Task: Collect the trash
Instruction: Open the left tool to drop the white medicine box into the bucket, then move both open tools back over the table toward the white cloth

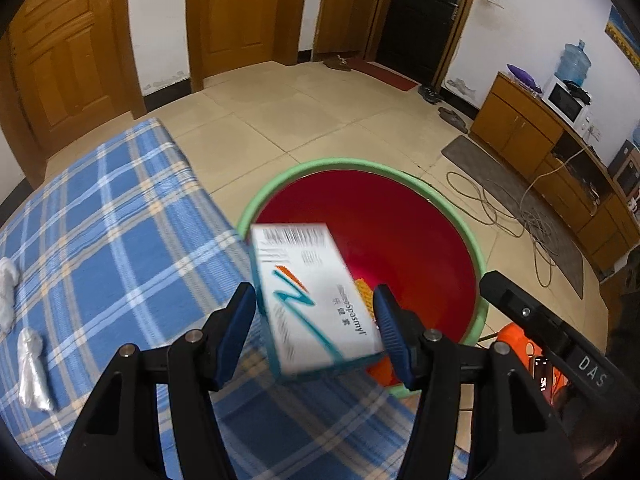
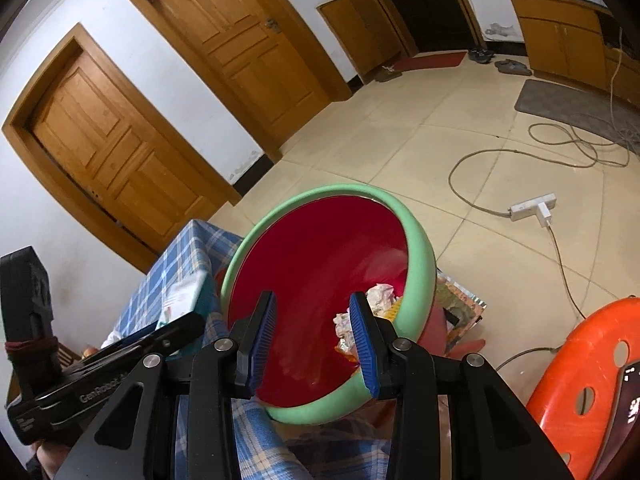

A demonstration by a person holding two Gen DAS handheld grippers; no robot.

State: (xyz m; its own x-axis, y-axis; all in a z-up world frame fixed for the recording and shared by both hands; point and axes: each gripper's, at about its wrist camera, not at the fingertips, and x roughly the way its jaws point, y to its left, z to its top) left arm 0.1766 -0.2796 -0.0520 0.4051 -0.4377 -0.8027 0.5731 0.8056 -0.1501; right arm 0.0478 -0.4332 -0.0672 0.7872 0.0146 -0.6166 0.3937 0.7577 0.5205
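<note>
In our left hand-held gripper [image 1: 316, 334] we have a white and teal medicine box [image 1: 314, 300], printed with a barcode and the word "Spasmyl"; it sits tilted between the two blue pads, roughly half open, and the box is blurred, so we cannot tell for certain that both pads press on it, though the right pad meets its lower corner. The box hangs over the near rim of the bin [image 1: 400, 240], a red pail with a pale green rim standing on the tiled floor just beside the counter [image 1: 112, 240] and its blue checked cloth. On that cloth, well to the left, lie a crumpled white tissue [image 1: 8, 292] and a twisted piece of clear plastic wrap [image 1: 32, 372]. Our right hand-held gripper [image 2: 316, 344] is partly open with nothing between its pads, and it is aimed into the mouth of the bin [image 2: 420, 264], where crumpled paper [image 2: 380, 294] and some coloured wrappers [image 2: 348, 350] already lie at the bottom. An orange plastic stool [image 2: 580, 372] stands to the right, and a white power strip [image 2: 532, 206] with its cable lies on the floor beyond.
</note>
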